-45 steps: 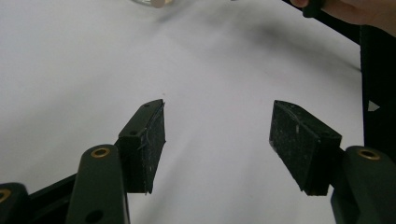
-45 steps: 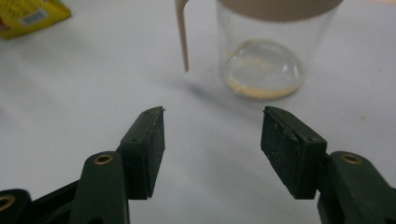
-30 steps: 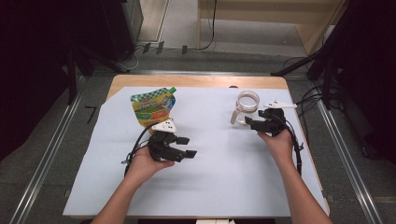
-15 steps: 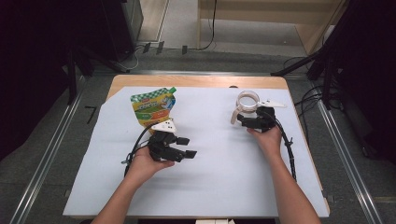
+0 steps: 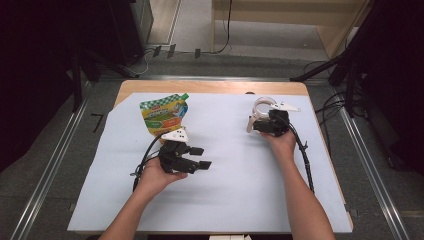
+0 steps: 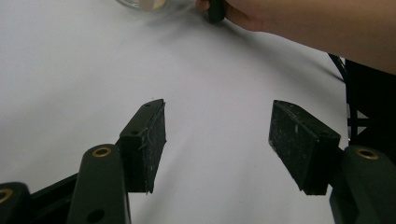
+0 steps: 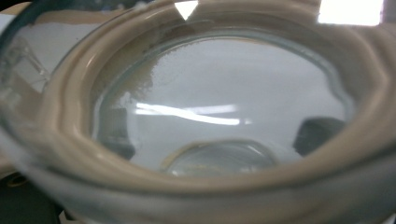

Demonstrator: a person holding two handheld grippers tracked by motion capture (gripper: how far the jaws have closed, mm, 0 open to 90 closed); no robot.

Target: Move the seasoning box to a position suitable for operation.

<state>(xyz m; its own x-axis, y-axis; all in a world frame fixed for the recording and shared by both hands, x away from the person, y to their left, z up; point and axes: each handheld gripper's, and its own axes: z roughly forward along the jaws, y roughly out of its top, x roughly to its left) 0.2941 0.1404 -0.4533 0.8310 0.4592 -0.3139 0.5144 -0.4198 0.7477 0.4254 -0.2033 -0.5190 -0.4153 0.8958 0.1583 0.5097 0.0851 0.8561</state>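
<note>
So here's where I'm at: my right tongs (image 5: 256,121) are in the upper right of the high view, right up against a small clear glass jar (image 5: 263,107) with a beige rim. From the right gripper view the jar mouth (image 7: 219,107) is looming huge, tipped toward the camera, so I'm looking straight down into it, and I can make out dark pads through the glass on either side. The jaws have just been spreading, and they stand either side of the jar; whether the pads are actually pressing on the glass I honestly can't tell.

My left tongs (image 5: 199,159) are parked in the lower left middle of the high view, jaws spread with nothing between them, just the white sheet (image 5: 235,200) on the table. They point across toward the right, and the jar sits well off, up at the top edge of the left gripper view (image 6: 142,3).

The snack pouch (image 5: 164,114) stands in the upper left, just above my left hand.

Key thing for the next move, I reckon: the jar is the right hand's job, it's way nearer.
</note>
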